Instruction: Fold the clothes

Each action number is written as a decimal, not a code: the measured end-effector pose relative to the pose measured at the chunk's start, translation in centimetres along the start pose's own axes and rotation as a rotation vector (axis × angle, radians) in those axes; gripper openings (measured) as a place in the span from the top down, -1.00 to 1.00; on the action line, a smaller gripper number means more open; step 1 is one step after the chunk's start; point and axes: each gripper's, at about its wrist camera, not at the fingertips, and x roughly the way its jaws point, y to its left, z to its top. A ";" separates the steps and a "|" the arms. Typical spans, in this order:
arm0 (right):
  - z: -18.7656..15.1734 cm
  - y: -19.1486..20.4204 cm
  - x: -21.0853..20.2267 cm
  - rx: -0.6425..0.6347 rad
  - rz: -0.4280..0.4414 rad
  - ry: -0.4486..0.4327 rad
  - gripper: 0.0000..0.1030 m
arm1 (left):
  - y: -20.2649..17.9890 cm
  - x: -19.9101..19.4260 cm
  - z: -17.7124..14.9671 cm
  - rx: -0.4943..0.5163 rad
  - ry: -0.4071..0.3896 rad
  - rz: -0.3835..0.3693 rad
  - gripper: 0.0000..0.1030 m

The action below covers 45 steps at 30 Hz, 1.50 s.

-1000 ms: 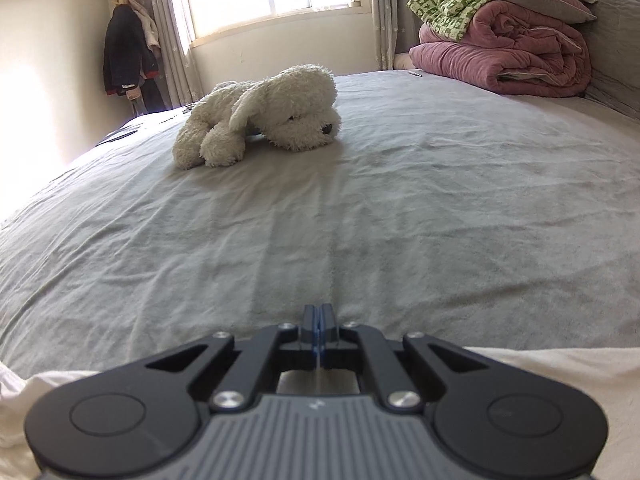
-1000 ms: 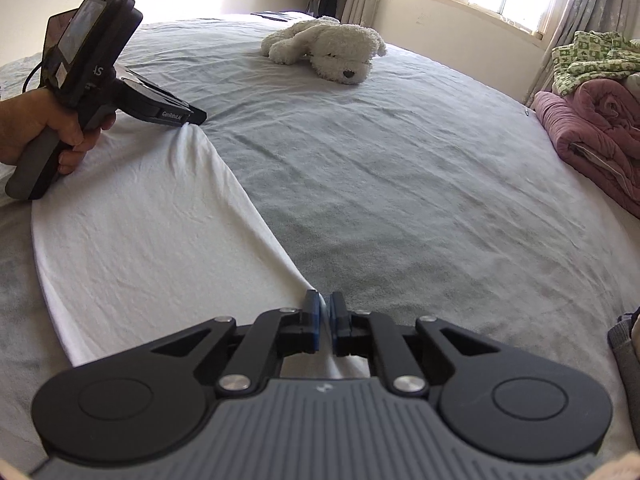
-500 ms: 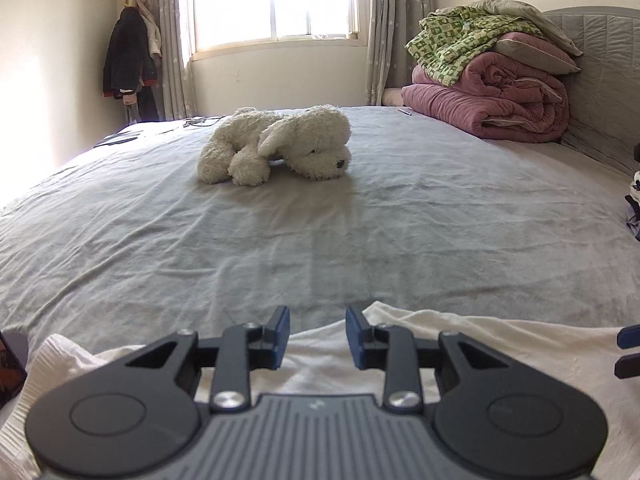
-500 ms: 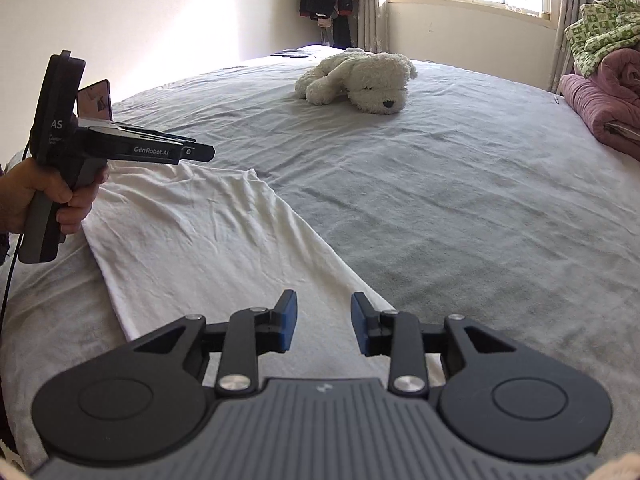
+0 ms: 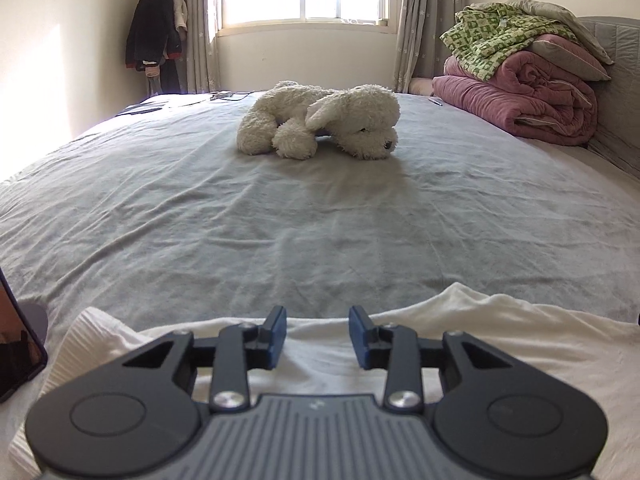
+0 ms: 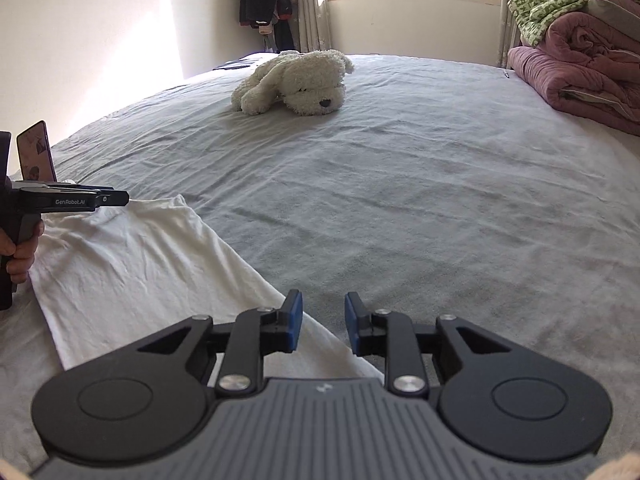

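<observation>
A white garment (image 6: 132, 264) lies flat on the grey bed sheet (image 6: 400, 200), its long folded edge running diagonally from far left to near centre. My right gripper (image 6: 323, 304) hovers over the near end of that edge, with its jaws closing. Its blue pads are apart, and no cloth is pinched between them. In the left wrist view the same garment (image 5: 500, 340) spreads under my left gripper (image 5: 317, 316), whose jaws are opening with nothing between them. A hand holds the left gripper (image 6: 116, 199) over the garment's far corner.
A white plush dog (image 5: 328, 120) lies mid-bed. Folded pink quilts (image 5: 520, 100) with a green patterned cover are stacked at the headboard on the right. A phone (image 6: 34, 156) is mounted on the left gripper. Dark coats (image 5: 154, 32) hang in the far corner by the window.
Both grippers were shut on the garment's edge and have let it go. The left one pulled back, so more white cloth shows beneath it. The right jaws have narrowed slightly.
</observation>
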 end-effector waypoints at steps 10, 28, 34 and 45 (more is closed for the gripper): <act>-1.2 2.7 0.7 -0.110 0.019 0.038 0.48 | 4.2 -0.9 -1.3 -0.025 0.028 0.114 0.30; -2.7 5.4 -3.6 -0.142 0.036 0.009 0.34 | 3.1 -6.5 -3.7 0.088 -0.039 -0.034 0.26; 0.3 8.7 -1.6 -0.116 0.141 -0.029 0.34 | 0.6 -6.6 -5.9 0.207 0.006 -0.152 0.28; 5.1 18.2 10.8 -0.192 0.225 0.112 0.36 | 1.0 -6.3 -7.1 0.203 0.028 -0.231 0.28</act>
